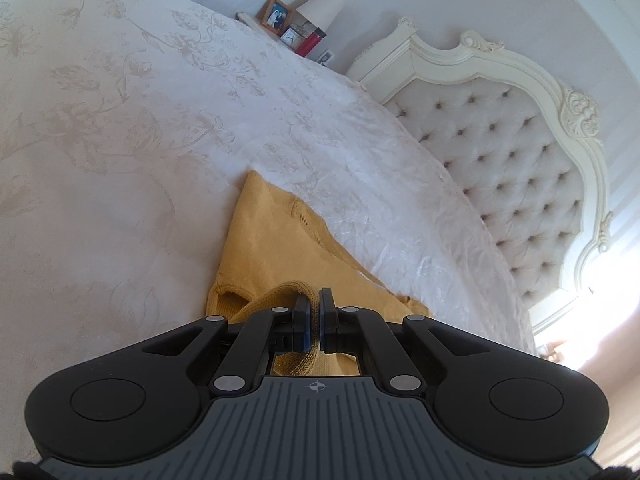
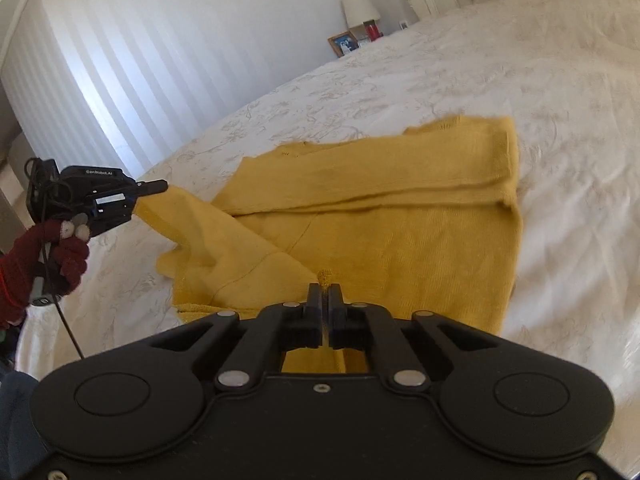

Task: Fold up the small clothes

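A yellow knit sweater (image 2: 400, 208) lies partly folded on the white bedspread (image 2: 520, 60). One sleeve is folded across its far side. My left gripper (image 1: 316, 304) is shut on the ribbed cuff of the other sleeve (image 1: 296, 292). In the right wrist view the left gripper (image 2: 144, 194) holds that sleeve (image 2: 200, 224) lifted off the bed at the left. My right gripper (image 2: 325, 294) is shut on the sweater's near edge, pinching the fabric between its jaws.
A tufted cream headboard (image 1: 520, 152) stands at the head of the bed. A nightstand holds a lamp (image 2: 360, 4), a photo frame (image 2: 343, 44) and a red candle (image 2: 373, 31). A striped white wall (image 2: 140, 60) runs behind the bed.
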Available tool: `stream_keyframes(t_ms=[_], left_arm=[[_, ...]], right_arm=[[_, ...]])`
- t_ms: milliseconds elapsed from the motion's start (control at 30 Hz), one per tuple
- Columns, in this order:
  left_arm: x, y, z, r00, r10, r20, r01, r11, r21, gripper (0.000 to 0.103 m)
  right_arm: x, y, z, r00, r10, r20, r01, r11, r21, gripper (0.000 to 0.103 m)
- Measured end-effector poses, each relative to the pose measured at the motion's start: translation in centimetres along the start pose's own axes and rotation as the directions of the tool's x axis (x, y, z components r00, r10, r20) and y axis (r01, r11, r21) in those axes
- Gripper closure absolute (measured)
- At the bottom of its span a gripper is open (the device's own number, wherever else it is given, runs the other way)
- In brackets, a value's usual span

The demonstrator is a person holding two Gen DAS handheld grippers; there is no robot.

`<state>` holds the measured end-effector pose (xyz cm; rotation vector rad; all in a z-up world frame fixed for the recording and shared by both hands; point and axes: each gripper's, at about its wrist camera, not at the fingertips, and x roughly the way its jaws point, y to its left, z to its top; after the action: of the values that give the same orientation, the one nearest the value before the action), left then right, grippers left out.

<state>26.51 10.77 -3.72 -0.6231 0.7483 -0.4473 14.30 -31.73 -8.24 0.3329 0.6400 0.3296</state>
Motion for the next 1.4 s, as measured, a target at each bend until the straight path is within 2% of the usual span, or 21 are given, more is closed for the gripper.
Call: stream_keyframes(t_ms=[133, 333, 467, 533, 667, 700, 733, 767, 800, 833, 933, 1067, 1167, 1333, 1400], left_arm=[[-0.4, -0.6, 1.7, 0.999, -0.038, 0.024, 0.038, 0.999, -0.018, 0.100], [2.5, -1.9, 5.7, 0.998, -0.043, 0.054, 0.043, 0.999, 0.007, 0.100], [6.5, -1.3, 7.2, 0.999, -0.017, 0.045, 0.018, 0.999, -0.037, 0.100], [8.7, -0.9, 7.6, 1.000, 0.009, 0.020, -0.008, 0.999, -0.040, 0.099], [12.1, 0.2, 7.5, 0.997, 0.081, -0.009, -0.081, 0.997, -0.013, 0.096], [12.3, 0.7, 7.6, 0.996, 0.090, -0.011, -0.090, 0.996, -0.030, 0.087], [12.2, 1.1, 7.6, 0.995, 0.099, -0.001, -0.099, 0.994, -0.044, 0.066], [11.7, 1.2, 7.6, 0.995, 0.099, 0.026, -0.098, 0.994, -0.051, 0.058], [11.0, 1.2, 7.4, 0.995, 0.088, 0.053, -0.086, 0.995, -0.045, 0.051], [10.2, 1.1, 7.3, 0.995, 0.079, 0.064, -0.077, 0.997, -0.031, 0.047], [7.7, 0.2, 6.2, 0.994, 0.087, 0.069, -0.090, 0.995, 0.033, 0.037], [5.0, -0.7, 2.6, 0.991, 0.127, 0.036, -0.131, 0.980, 0.152, 0.037], [4.1, -0.7, -0.2, 0.988, 0.152, 0.012, -0.151, 0.961, 0.232, 0.037], [3.6, 0.0, -2.7, 0.989, 0.148, 0.017, -0.147, 0.948, 0.283, 0.037], [3.8, 0.0, -2.8, 0.990, 0.139, -0.006, -0.129, 0.937, 0.325, 0.037]], right_arm=[[-0.9, -1.6, 4.2, 0.990, -0.073, 0.117, 0.073, 0.997, 0.001, 0.094], [1.4, -5.8, 12.4, 0.943, -0.232, 0.238, 0.237, 0.972, 0.007, 0.094], [6.2, -9.1, 15.7, 0.916, -0.337, 0.217, 0.334, 0.941, 0.053, 0.094], [8.6, -10.4, 16.2, 0.911, -0.368, 0.185, 0.361, 0.930, 0.069, 0.094], [12.0, -12.0, 15.5, 0.900, -0.425, 0.096, 0.419, 0.904, 0.078, 0.090], [12.4, -12.1, 15.3, 0.893, -0.441, 0.095, 0.434, 0.897, 0.083, 0.086], [12.5, -12.2, 15.0, 0.889, -0.447, 0.100, 0.438, 0.894, 0.099, 0.086], [12.2, -12.4, 14.7, 0.888, -0.446, 0.112, 0.433, 0.893, 0.124, 0.084], [11.7, -12.4, 14.3, 0.888, -0.440, 0.133, 0.422, 0.895, 0.146, 0.071], [11.1, -12.3, 13.9, 0.886, -0.437, 0.154, 0.414, 0.896, 0.161, 0.053], [9.1, -11.7, 12.7, 0.901, -0.396, 0.175, 0.370, 0.914, 0.166, 0.050], [5.9, -10.6, 9.6, 0.934, -0.317, 0.164, 0.282, 0.937, 0.204, 0.050], [4.3, -9.1, 7.3, 0.950, -0.282, 0.132, 0.254, 0.948, 0.193, 0.050], [3.8, -7.2, 4.7, 0.956, -0.289, 0.057, 0.280, 0.951, 0.132, 0.050], [3.7, -7.0, 3.9, 0.955, -0.292, 0.049, 0.284, 0.950, 0.132, 0.050]])
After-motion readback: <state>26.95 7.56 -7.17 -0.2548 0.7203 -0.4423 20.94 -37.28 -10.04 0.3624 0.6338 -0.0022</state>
